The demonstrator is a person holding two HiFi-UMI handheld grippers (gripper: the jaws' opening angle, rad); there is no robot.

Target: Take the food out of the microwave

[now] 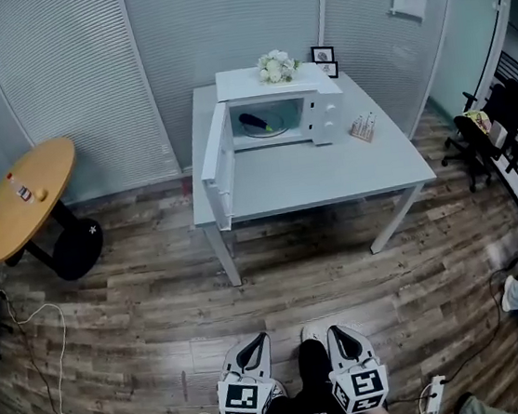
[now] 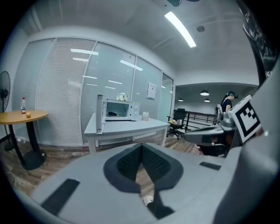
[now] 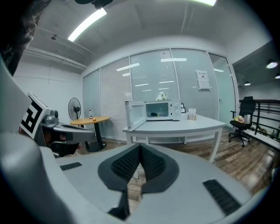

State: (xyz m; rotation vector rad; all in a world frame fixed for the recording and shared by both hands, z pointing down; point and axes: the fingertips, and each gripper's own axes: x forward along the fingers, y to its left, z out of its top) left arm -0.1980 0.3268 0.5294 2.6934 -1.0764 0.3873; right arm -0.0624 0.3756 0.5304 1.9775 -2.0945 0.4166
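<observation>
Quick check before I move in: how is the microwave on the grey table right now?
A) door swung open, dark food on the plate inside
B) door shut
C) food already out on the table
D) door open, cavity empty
A: in the head view the microwave has its door swung open at its left side, and a dark food item lies on the plate inside the cavity.
</observation>
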